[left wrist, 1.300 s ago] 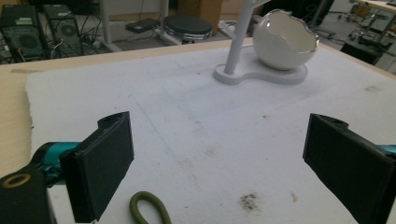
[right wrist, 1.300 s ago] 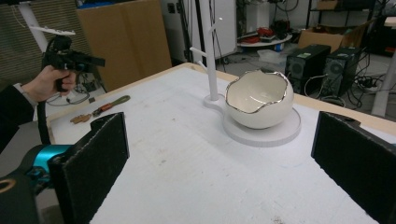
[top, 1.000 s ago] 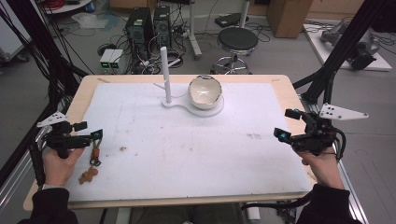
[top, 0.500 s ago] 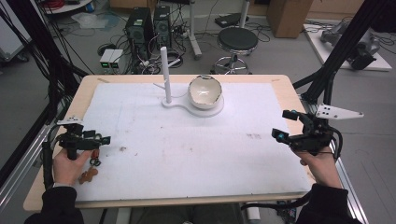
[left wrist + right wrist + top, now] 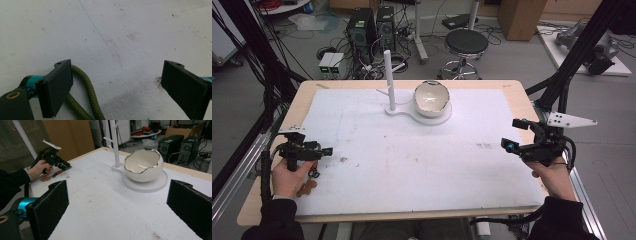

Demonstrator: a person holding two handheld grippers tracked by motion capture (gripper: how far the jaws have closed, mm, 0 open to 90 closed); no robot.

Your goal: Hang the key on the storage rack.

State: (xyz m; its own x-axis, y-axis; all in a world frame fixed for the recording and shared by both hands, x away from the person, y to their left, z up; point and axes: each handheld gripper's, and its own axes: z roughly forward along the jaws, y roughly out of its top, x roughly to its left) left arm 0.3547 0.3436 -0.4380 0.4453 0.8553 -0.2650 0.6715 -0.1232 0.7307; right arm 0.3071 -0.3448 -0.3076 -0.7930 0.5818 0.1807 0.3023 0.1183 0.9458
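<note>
A person at a white-covered table [image 5: 422, 165] holds a two-jaw gripper in each hand. The left gripper [image 5: 324, 150] hovers low over the table's near left corner, its jaws spread wide with nothing between them. In the left gripper view an olive-green braided cord [image 5: 86, 87] loops on the white surface just beside the left-hand jaw, partly behind it; whether cord and jaw touch cannot be told. From above, a small brown object [image 5: 306, 187] lies by the left hand [image 5: 287, 177], too small to identify, with the dark cord end just beside it.

The right gripper [image 5: 516, 135] is held over the table's right edge, its jaws likewise wide apart and holding nothing, and it points across the table toward the far centre.

There stands the only container on the table: a white egg-shaped bowl [image 5: 143, 166] with a jagged, gold-trimmed rim, seated on the round end of a white tray [image 5: 160, 185]. What shows of its glossy interior is bare. A white branched post [image 5: 114, 142] rises from the tray's narrower end, just beside the bowl. The bowl and tray stand well apart from both grippers.

Beyond the table's far edge, a round stool [image 5: 466, 42] and black computer towers [image 5: 367, 25] stand on the floor among cables.
</note>
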